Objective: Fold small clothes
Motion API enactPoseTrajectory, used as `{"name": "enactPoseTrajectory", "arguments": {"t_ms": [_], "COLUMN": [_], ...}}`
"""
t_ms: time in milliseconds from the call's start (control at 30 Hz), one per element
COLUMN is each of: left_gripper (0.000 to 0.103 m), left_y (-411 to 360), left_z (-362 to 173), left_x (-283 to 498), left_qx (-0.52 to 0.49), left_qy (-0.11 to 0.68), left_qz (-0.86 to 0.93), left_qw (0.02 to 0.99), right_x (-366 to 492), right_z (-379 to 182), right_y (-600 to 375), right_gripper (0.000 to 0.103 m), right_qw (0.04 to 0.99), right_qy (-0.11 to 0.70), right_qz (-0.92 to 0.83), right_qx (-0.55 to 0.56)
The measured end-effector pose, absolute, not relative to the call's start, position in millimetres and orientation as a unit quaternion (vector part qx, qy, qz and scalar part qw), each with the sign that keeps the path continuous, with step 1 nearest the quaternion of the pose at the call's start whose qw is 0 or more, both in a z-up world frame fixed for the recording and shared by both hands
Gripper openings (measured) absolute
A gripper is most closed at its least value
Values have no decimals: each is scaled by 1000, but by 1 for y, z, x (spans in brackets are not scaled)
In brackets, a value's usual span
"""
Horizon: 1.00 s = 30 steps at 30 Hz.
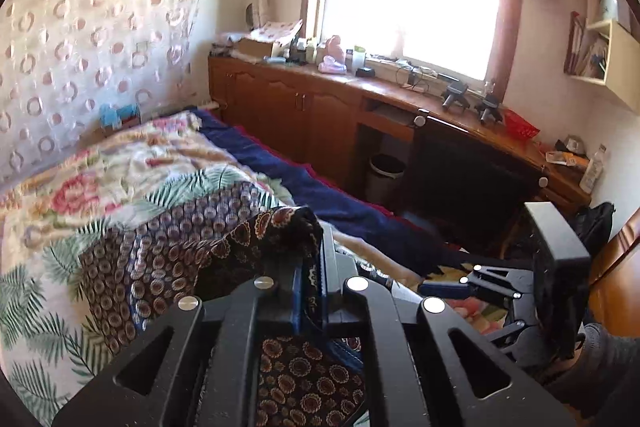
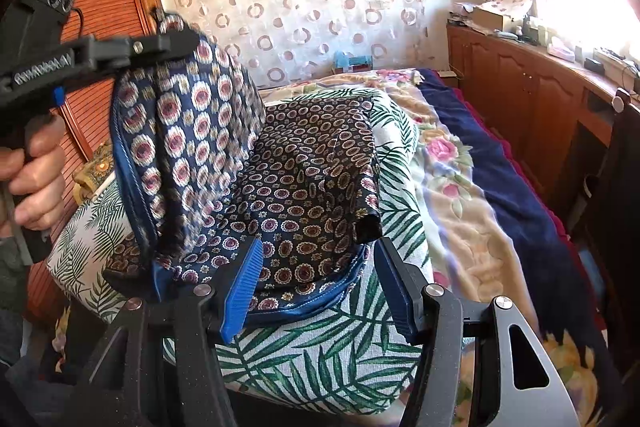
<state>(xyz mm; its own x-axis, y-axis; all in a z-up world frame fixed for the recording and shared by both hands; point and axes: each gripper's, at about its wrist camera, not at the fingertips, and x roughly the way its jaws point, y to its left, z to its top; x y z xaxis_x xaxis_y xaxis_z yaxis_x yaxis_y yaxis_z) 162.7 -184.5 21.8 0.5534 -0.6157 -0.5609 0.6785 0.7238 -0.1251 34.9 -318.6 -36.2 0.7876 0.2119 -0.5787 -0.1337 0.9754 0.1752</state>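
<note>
Left hand-held gripper (image 2: 176, 41) clamped on garment (image 2: 312, 187) edge, lifted.
Right hand-held gripper (image 2: 320, 287) open, empty; garment on pillow (image 2: 320, 355) at its 12 o'clock.

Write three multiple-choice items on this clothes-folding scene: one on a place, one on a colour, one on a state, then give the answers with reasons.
1. Where does the unlifted part of the patterned garment lie?
A. on the leaf-print cushion
B. on the wooden counter
C. on the floor

2. What colour are the right gripper pads?
A. red
B. blue
C. white

3. How do the left gripper jaws stand?
A. wide open, empty
B. shut on the garment
C. out of view

Answers: 1 A, leaf print shows around the cloth; 2 B, ribbed blue pads; 3 B, cloth pinched between them.
</note>
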Motion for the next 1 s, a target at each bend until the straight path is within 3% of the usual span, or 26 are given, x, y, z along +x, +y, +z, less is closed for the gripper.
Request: {"name": "enactPoseTrajectory", "arguments": {"t_ms": [100,167,200,267,333,400,1000], "left_gripper": [20,34,49,54,72,80,80], "left_y": [-175,-164,-162,-151,-137,-122,-21], "left_z": [19,19,19,19,19,16,-30], "left_x": [162,159,159,157,152,146,122], "left_qx": [50,44,42,36,33,29,-1], "left_qy": [297,289,287,285,279,268,285], "left_qz": [-362,-361,-360,-356,-341,-323,-189], "left_qw": [882,886,887,889,897,907,940], "right_x": [34,35,35,35,37,39,124], "right_z": [-35,-34,-34,-32,-29,-27,-20], "right_y": [-321,-323,-324,-324,-322,-319,-250], "right_gripper": [60,60,60,60,60,60,60], "right_qw": [943,943,943,943,944,945,932], "right_qy": [313,314,314,314,312,310,328], "right_qz": [87,86,85,84,84,86,155], "right_qx": [65,67,68,67,65,61,-18]}}
